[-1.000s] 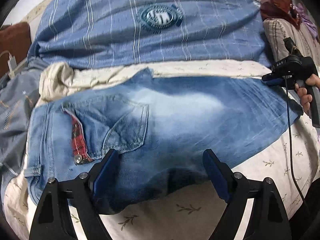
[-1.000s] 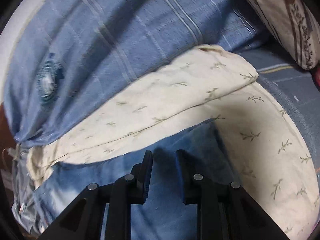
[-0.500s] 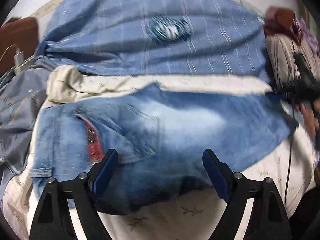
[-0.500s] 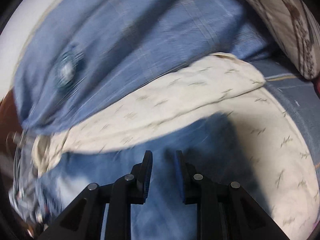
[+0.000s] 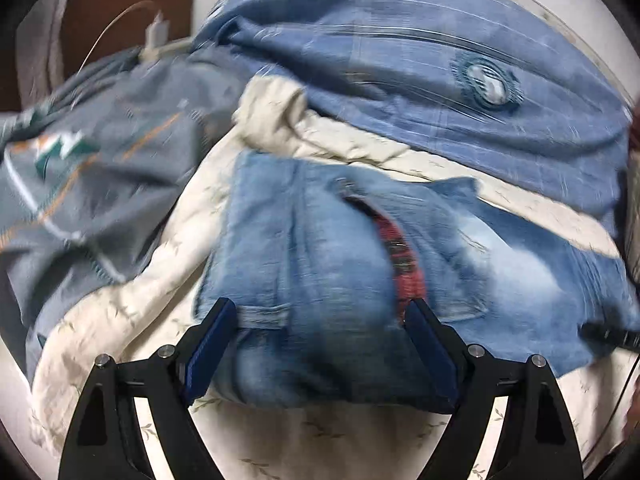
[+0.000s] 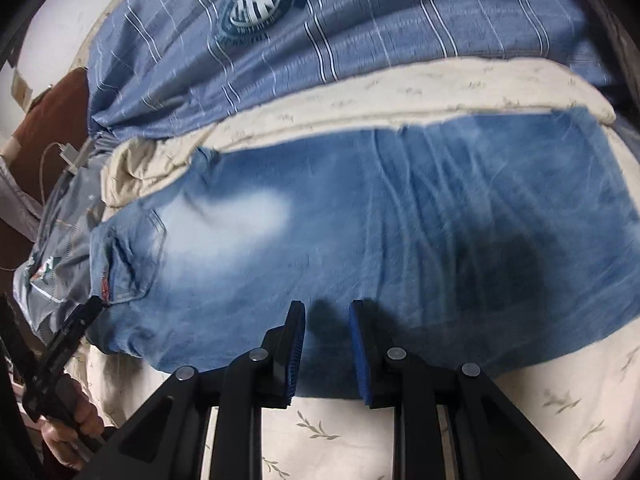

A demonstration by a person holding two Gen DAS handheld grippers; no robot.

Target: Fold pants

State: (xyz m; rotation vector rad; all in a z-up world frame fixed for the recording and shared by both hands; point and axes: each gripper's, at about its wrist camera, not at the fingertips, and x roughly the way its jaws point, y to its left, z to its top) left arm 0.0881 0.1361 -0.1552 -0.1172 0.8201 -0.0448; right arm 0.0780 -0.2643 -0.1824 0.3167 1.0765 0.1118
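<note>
- Bed (image 6: 440, 420) with a cream quilt, jeans (image 6: 360, 232) flat on top, long way running left to right.
- Left gripper (image 5: 320, 344) over the waist end, fingers wide apart, gripping nothing.
- Right gripper (image 6: 326, 352) over the near edge by the leg end, fingers nearly together, nothing between.

Two handheld grippers, each built of matte black angular plastic arms studded with round silver screw heads. The left gripper (image 5: 320, 344) carries long, dark blue ribbed pads (image 5: 208, 350) on its finger faces; the right gripper (image 6: 326, 354) bears brighter blue ridged pads (image 6: 362, 360). A bare hand (image 6: 74, 420) wraps a black handle at the right wrist view's lower left.
</note>
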